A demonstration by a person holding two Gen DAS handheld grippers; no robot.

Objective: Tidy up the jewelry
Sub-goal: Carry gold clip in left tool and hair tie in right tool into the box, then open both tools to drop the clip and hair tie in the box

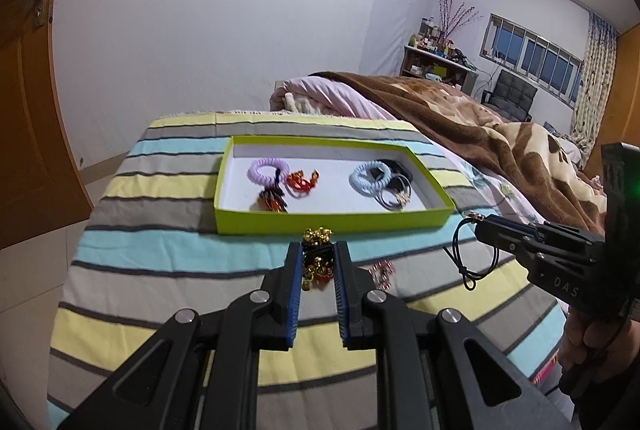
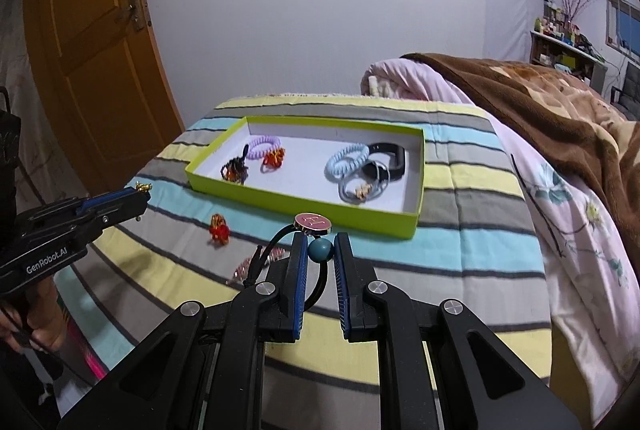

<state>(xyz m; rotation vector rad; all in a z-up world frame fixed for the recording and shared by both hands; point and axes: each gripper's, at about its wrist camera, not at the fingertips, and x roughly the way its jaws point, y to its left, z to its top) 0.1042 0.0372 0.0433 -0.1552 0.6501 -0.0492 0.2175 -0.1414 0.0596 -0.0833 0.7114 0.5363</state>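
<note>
A lime-green box [image 1: 336, 221] [image 2: 304, 204] lies on the striped bedspread. It holds a lilac coil tie [image 1: 267, 171], a light blue coil tie [image 1: 370, 179], a red bead piece [image 1: 301, 183], a dark bead piece [image 1: 273, 201], a grey hair tie [image 1: 394, 197] and a black band [image 2: 390, 155]. My left gripper [image 1: 317, 254] is shut on a black hair tie with gold bells [image 1: 318, 262], held just in front of the box. My right gripper [image 2: 320, 250] is shut on a black hair tie with a teal bead [image 2: 320, 250] and pink disc [image 2: 313, 222], near the box's front right.
A red bead piece [image 2: 218, 228] and a pink coil tie [image 1: 382, 272] [image 2: 256, 262] lie loose on the striped bedspread [image 1: 180, 250] before the box. A pink quilt and brown blanket [image 1: 460, 118] are heaped to the right. A wooden door [image 2: 92, 50] stands left.
</note>
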